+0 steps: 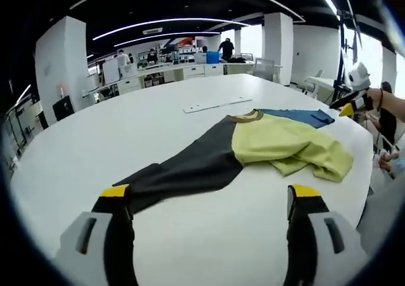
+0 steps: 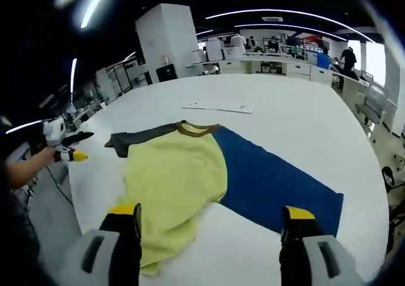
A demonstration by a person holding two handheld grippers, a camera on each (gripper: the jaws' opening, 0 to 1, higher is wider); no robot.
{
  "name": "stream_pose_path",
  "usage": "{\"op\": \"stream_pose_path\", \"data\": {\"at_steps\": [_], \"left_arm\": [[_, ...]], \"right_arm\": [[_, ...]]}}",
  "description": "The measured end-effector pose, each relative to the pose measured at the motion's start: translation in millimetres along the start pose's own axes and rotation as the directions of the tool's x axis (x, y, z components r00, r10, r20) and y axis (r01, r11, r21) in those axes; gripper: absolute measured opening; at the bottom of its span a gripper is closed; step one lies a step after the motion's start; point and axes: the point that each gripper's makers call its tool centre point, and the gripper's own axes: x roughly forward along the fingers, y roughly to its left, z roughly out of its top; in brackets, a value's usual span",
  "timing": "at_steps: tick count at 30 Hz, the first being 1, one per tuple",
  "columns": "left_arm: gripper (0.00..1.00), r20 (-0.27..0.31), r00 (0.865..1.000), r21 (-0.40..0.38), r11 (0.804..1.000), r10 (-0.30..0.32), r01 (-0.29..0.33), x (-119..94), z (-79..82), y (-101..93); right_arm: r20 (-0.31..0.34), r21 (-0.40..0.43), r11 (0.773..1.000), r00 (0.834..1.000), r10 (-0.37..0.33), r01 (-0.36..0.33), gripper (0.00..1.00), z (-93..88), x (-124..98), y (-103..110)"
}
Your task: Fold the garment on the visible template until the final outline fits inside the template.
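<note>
Shirt (image 1: 253,148) spread lengthwise across counter (image 1: 126,134); dark sleeve end just ahead of released left hand-held gripper (image 1: 212,200), nearer than released right hand-held gripper (image 2: 209,217).

Garment (image 1: 253,150) blue sleeve mostly hidden behind yellow body.

I am working in a large open-plan lab or office hall. A broad white oval worktop (image 1: 158,128) spreads ahead of me, and past its far edge run long white benches (image 1: 183,71) crowded with equipment and a blue bin (image 1: 212,57). Thick white square pillars (image 2: 168,42) rise to a dark ceiling crossed by curved white light strips (image 1: 164,25). People (image 1: 226,47) stand at the far benches, and bright windows (image 1: 373,55) line the right side.
</note>
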Motion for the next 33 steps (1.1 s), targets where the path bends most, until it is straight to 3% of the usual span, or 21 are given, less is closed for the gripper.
{"op": "stream_pose_path", "data": {"at_steps": [9, 18, 26, 33], "left_arm": [[0.99, 0.02, 0.999, 0.004, 0.999, -0.034, 0.034, -13.8, 2.9, -21.7], [0.99, 0.014, 0.998, 0.016, 0.998, -0.062, 0.061, -22.5, -2.7, -33.6], [0.97, -0.001, 0.997, 0.021, 0.997, -0.071, 0.071, -30.8, -11.4, -43.2], [0.93, -0.017, 0.996, 0.01, 0.996, -0.091, 0.091, -35.6, -19.7, -53.1]], "right_arm": [[-0.006, -0.101, 0.987, 0.992, 0.126, -0.126, 0.91, 9.0, 19.8, 53.6], [-0.034, -0.198, 0.941, 0.961, 0.275, -0.276, 0.81, 11.9, 43.8, 113.1], [-0.09, -0.304, 0.898, 0.949, 0.304, -0.316, 0.79, 9.3, 62.7, 151.7], [-0.103, -0.374, 0.862, 0.939, 0.328, -0.342, 0.65, 6.1, 78.9, 175.3]]}}
